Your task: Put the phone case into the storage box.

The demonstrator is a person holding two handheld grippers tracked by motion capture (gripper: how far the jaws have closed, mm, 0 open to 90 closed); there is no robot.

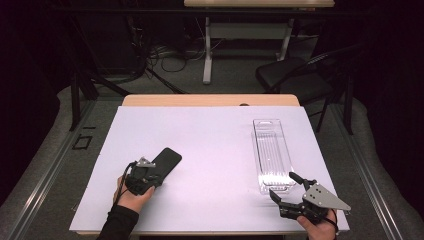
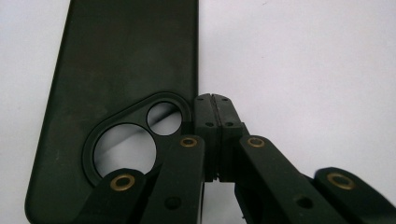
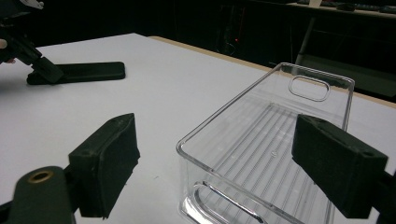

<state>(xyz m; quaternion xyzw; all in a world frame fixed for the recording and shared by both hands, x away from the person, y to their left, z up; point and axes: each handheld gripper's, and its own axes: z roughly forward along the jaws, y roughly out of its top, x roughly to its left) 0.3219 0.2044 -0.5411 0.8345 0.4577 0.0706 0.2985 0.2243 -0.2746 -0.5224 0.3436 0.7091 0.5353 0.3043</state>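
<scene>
STEP: pick up phone case (image 1: 165,162) | CASE: flat, well left of clear bin (image 1: 272,155) | LEFT: left gripper (image 2: 212,100) jaws closed, empty, beside case edge; reopen, straddle edge, then squeeze | RIGHT: right gripper (image 1: 281,187) jaws wide, empty, at bin's near end

Black grippers (image 1: 145,175) with brass rivets, grey triangular plates, black sleeve (image 1: 119,222)
</scene>
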